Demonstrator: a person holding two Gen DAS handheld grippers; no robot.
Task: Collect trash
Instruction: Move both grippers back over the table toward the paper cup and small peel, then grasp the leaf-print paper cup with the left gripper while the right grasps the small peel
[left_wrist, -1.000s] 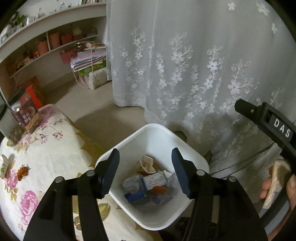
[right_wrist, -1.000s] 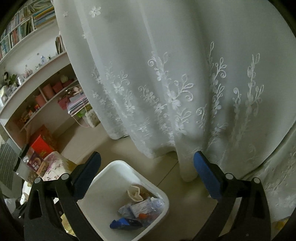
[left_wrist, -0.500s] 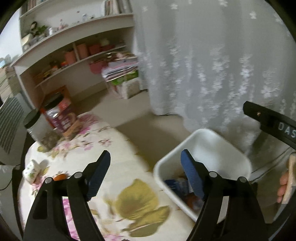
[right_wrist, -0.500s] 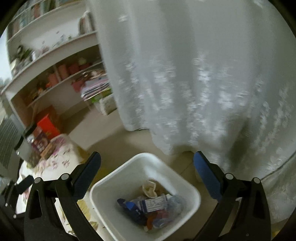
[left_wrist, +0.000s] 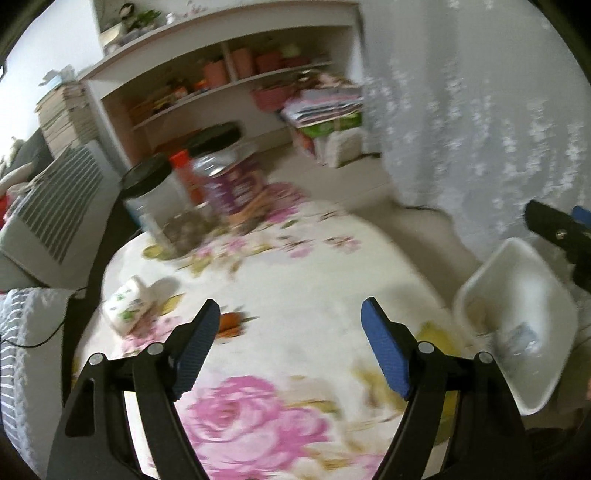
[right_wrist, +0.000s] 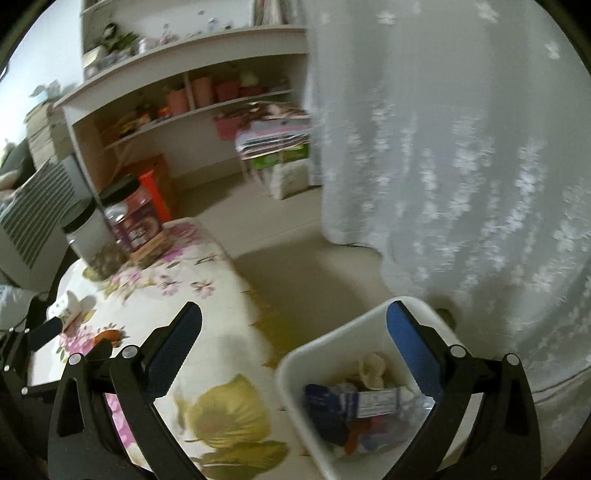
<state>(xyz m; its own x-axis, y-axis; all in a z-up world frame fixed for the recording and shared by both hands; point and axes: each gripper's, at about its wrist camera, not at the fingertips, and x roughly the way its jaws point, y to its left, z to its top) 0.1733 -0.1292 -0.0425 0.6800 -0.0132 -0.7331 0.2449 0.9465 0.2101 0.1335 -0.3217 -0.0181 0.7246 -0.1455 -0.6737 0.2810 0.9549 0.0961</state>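
Between pickups: left gripper (left_wrist: 288, 323) and right gripper (right_wrist: 293, 325) both fingers apart, empty. Bin (right_wrist: 295, 373) part-filled. Next target likely orange scrap (left_wrist: 231, 324) on counter (left_wrist: 332, 280).

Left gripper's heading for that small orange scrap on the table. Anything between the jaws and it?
Nothing visible. The left gripper is open and empty, and the orange scrap lies on bare floral tablecloth beside its left jaw. The white patterned cup lies farther left, off the path.
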